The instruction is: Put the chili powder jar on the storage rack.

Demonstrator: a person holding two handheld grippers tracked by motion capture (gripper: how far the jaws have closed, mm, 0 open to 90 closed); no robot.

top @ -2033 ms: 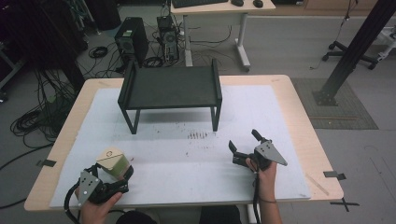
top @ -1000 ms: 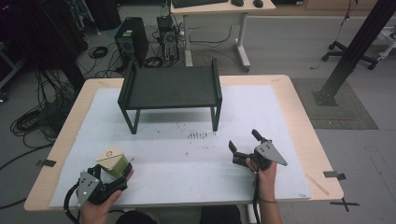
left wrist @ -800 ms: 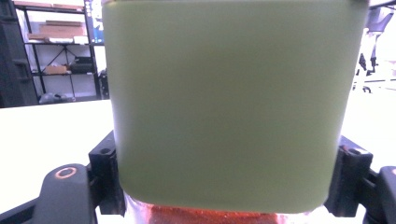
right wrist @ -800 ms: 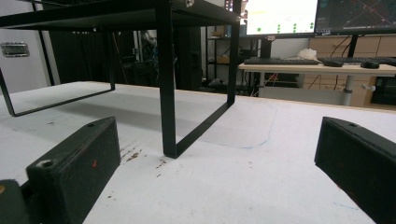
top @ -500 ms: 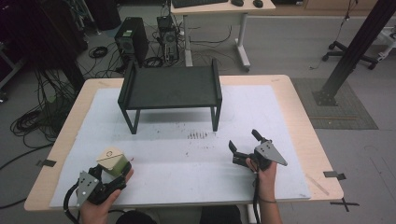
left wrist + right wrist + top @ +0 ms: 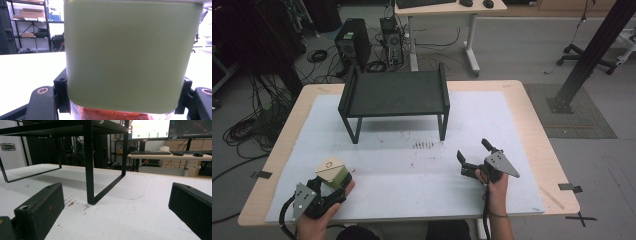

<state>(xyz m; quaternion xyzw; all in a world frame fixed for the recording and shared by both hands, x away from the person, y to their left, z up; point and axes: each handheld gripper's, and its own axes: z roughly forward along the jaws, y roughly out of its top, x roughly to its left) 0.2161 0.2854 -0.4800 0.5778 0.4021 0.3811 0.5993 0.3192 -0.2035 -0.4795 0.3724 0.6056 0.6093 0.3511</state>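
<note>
A small container with an olive-green body (image 6: 333, 174) and a pale top sits at the table's front left. My left gripper (image 6: 337, 184) is shut on it. In the left gripper view the green container (image 6: 130, 55) looms close, with something red (image 6: 110, 116) at its base and a black jaw pressed against each side. My right gripper (image 6: 473, 155) rests at the front right, open and with nothing in it. In the right gripper view the right gripper (image 6: 116, 207) shows its jaws wide apart, facing a black stand's leg (image 6: 89, 162).
A black metal stand (image 6: 396, 93) straddles the far middle of the white mat (image 6: 492, 125). Small dark specks (image 6: 426, 145) mark the mat in front of it. Beyond the table are a computer tower (image 6: 353, 44), cables and a desk (image 6: 447, 7).
</note>
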